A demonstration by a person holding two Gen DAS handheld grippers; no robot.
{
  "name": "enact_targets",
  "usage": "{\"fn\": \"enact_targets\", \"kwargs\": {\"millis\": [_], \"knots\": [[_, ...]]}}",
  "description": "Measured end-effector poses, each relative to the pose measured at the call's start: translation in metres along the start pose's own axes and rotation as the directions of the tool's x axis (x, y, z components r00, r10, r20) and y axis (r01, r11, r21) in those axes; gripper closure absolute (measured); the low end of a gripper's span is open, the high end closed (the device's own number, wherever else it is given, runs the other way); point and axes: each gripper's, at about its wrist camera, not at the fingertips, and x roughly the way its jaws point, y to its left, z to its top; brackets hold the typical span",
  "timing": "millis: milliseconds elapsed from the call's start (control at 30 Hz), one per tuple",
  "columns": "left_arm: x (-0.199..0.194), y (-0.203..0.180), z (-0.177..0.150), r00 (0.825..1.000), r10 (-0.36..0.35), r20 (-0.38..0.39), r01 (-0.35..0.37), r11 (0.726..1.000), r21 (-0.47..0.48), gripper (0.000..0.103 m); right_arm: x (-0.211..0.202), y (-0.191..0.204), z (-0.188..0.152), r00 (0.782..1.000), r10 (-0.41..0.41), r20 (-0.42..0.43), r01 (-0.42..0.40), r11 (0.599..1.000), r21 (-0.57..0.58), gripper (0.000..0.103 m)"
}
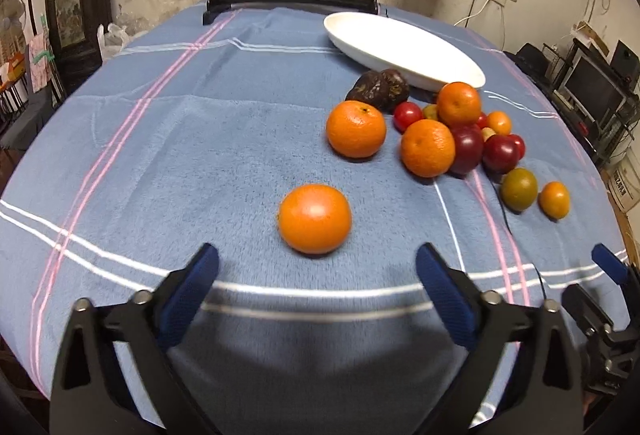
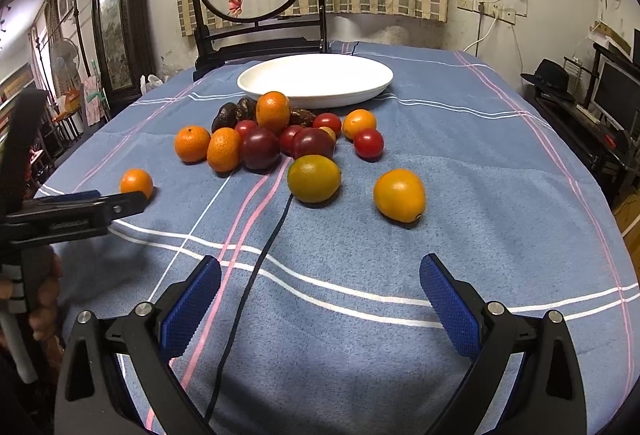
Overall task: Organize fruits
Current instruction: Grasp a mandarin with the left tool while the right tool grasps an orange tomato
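Both grippers (image 1: 316, 263) (image 2: 320, 275) stand released, holding nothing; one orange (image 1: 315, 218) lies nearest, well short of the plate (image 1: 400, 49).

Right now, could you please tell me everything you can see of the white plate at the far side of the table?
The white plate is a wide, shallow oval dish with a smooth, glossy look, perhaps ceramic or plastic. It sits upright on the blue cloth in front of the dark wooden screen stand. Nothing lies in it. The pile of fruit begins just at its near rim: the dark wrinkled fruits and one orange sit close against it, though actual contact is unclear.
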Motion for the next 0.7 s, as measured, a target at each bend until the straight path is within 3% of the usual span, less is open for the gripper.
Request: {"fn": "enact_targets", "kwargs": {"millis": [33,100,167,233,467,700], "knots": [[0.005,0.0,0.003,1.0,-0.015,-0.016,0.015,1.0,-0.007,0.032,-0.001,-0.002,0.001,1.0,0.0,0.003,0.0,1.0,0.004,0.003],[0.015,-0.001,0.006,0.998,-0.03,-0.056,0.029,0.999,-0.013,0.038,-0.004,-0.005,0.001,1.0,-0.002,0.011,0.002,1.0,0.005,0.003],[0.017,-0.007,0.008,0.999,-0.001,-0.048,0.002,1.0,0.011,0.057,-0.005,-0.009,0.002,1.0,-0.01,0.012,0.01,1.0,0.003,0.003],[0.019,-0.013,0.008,0.999,0.02,-0.04,-0.018,0.999,0.039,0.065,-0.004,-0.013,0.003,1.0,-0.017,0.007,0.017,1.0,0.006,0.003],[0.016,-0.013,0.009,0.999,0.017,-0.048,-0.015,0.999,0.037,0.065,0.0,-0.024,0.008,0.999,-0.032,-0.017,0.033,0.999,0.023,0.003],[0.014,-0.013,0.009,0.999,0.008,-0.045,-0.006,0.999,0.041,0.065,0.015,-0.026,0.016,0.992,-0.072,-0.099,0.066,0.996,-0.067,0.003]]}}
